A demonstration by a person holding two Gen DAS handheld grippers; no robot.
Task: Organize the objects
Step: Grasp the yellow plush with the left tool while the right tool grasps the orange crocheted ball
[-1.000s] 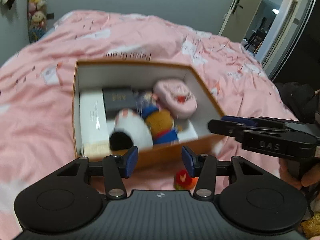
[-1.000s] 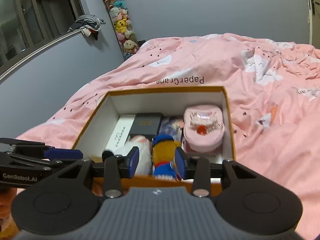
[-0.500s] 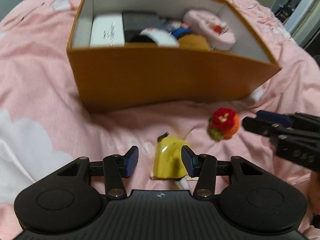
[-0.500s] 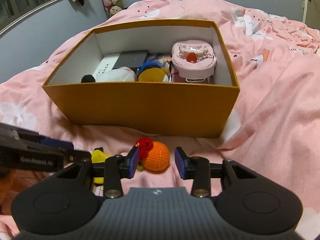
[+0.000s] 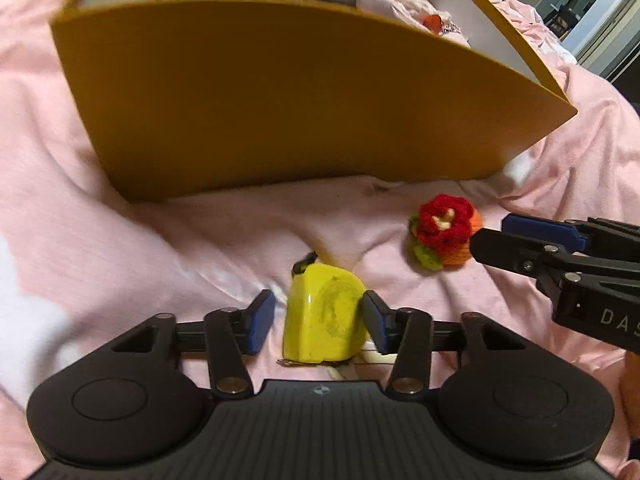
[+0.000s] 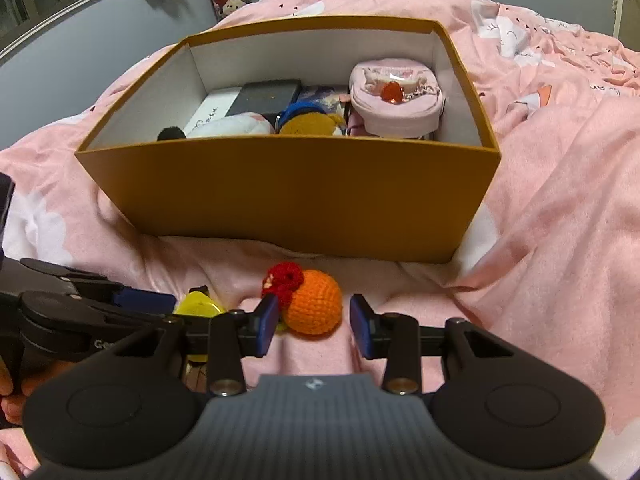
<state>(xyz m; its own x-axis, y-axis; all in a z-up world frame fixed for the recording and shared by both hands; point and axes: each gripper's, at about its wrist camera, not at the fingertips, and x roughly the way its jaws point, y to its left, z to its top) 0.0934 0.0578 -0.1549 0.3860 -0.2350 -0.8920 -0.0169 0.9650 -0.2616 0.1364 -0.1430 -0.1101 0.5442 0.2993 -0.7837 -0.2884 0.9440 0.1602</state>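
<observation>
Box (image 6: 288,200) on the bed already holds several toys and cases, two left outside: left gripper (image 5: 320,316) closing around the yellow tape measure (image 5: 324,320), not yet pinching, right gripper (image 6: 314,320) spread either side of the crochet orange (image 6: 314,306), no contact.

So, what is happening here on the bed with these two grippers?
A person is tidying small things into an orange box on a pink bedspread. The left gripper has just been closing around a yellow tape measure; one pad looks to touch it, the other stands clear. The right gripper is open around an orange crocheted ball with a red flower. Both things lie on the bedspread before the box, which already holds soft toys and a pink pouch.
</observation>
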